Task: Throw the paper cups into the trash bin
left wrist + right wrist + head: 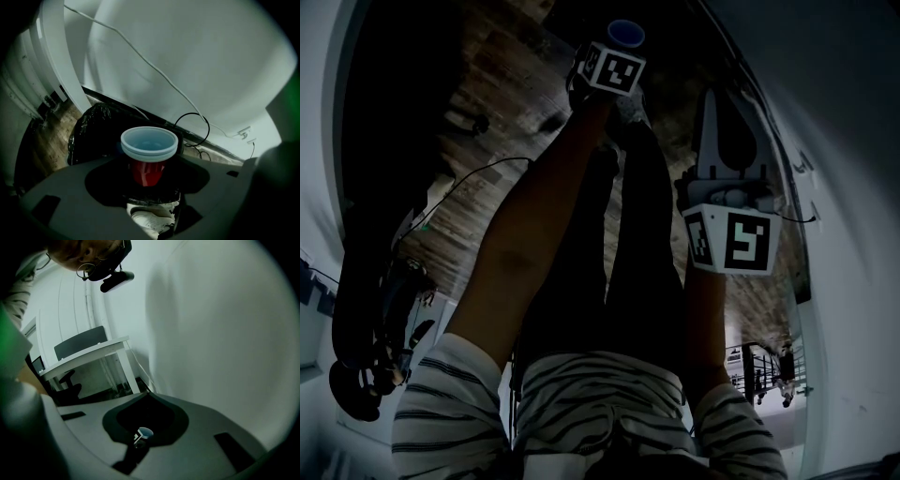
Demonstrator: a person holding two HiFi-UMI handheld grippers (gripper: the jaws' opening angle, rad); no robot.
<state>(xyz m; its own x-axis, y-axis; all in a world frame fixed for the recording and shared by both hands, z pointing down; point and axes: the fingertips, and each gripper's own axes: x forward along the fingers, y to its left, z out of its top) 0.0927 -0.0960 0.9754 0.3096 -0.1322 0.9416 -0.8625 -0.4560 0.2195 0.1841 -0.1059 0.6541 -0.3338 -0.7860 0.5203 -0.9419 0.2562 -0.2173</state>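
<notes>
In the left gripper view a shoe point(150, 220) is seen nearest, at six o'clock, under the jaws. Just above it, at the centre, the left gripper point(150, 164) is closed on the paper cups point(149, 143). It is a red cup with at least one more nested inside, since two pale rims are seen one upon the other. The stack is held upright and is pinched at its red lower part between the two jaws.

Beyond the cups, at about ten o'clock, the trash bin point(91, 133) is seen as a glossy black bag. It is placed on the wooden floor point(44, 145), close to the white wall point(201, 61). The inside of the bin is not shown.

The jaws of the right gripper point(144, 395) are pressed together at the tips, and nothing is held between them.

The task is judged to be about half done. The cups are already gripped and near the bin, but they are not yet above it and not released. The stack must be brought over the opening and the jaws let apart.
</notes>
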